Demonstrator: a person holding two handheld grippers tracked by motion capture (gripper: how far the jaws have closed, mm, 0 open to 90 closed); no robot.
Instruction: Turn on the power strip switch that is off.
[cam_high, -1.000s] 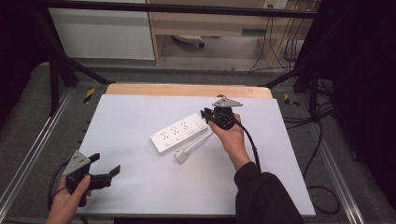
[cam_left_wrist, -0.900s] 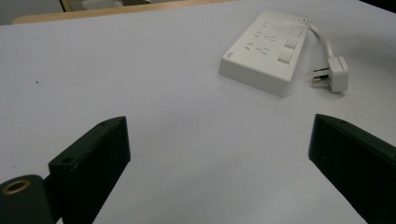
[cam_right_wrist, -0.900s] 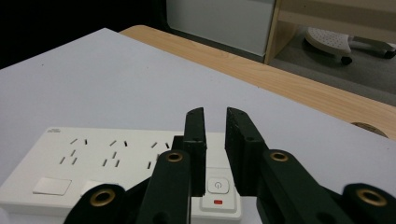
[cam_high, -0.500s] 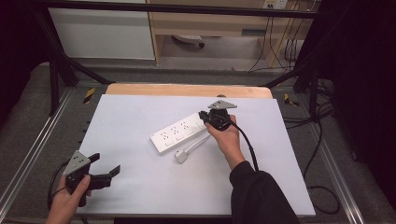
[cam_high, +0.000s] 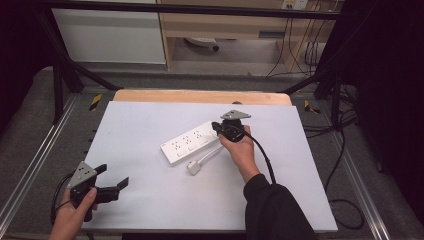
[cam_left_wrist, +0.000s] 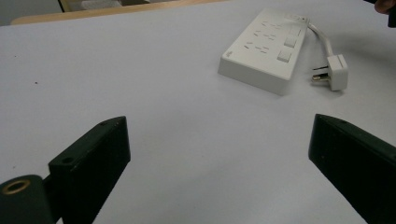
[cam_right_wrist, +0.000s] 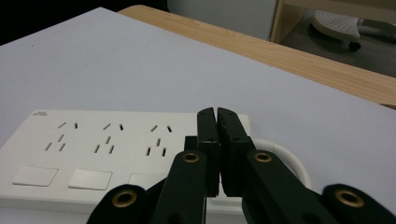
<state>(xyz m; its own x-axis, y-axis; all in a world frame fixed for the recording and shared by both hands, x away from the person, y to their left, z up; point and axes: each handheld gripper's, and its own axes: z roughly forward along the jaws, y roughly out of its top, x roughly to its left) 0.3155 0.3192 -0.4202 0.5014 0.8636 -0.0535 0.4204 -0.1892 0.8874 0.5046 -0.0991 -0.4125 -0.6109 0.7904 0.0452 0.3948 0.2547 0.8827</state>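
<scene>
A white power strip (cam_high: 192, 142) (cam_left_wrist: 266, 49) (cam_right_wrist: 107, 149) lies flat at the middle of the white table (cam_high: 150, 120). Its short cable (cam_right_wrist: 285, 158) loops to a white plug (cam_high: 195, 167) (cam_left_wrist: 336, 72) lying just in front of it. My right gripper (cam_high: 216, 127) (cam_right_wrist: 217, 116) hovers over the strip's cable end. Its jaws have just been closing and now stand shut, with nothing between them. My left gripper (cam_high: 112, 176) (cam_left_wrist: 218, 123) rests at the near left of the table, open and empty, pointing toward the strip.
A wooden strip (cam_high: 200, 96) borders the table's far edge. Metal rails (cam_high: 30, 170) run along both sides. Loose cables (cam_high: 340, 150) lie on the floor at the right. Shelving (cam_high: 230, 25) stands beyond the table.
The right hand has edged slightly left over the strip's cable end. The left hand and gripper have kept still.
</scene>
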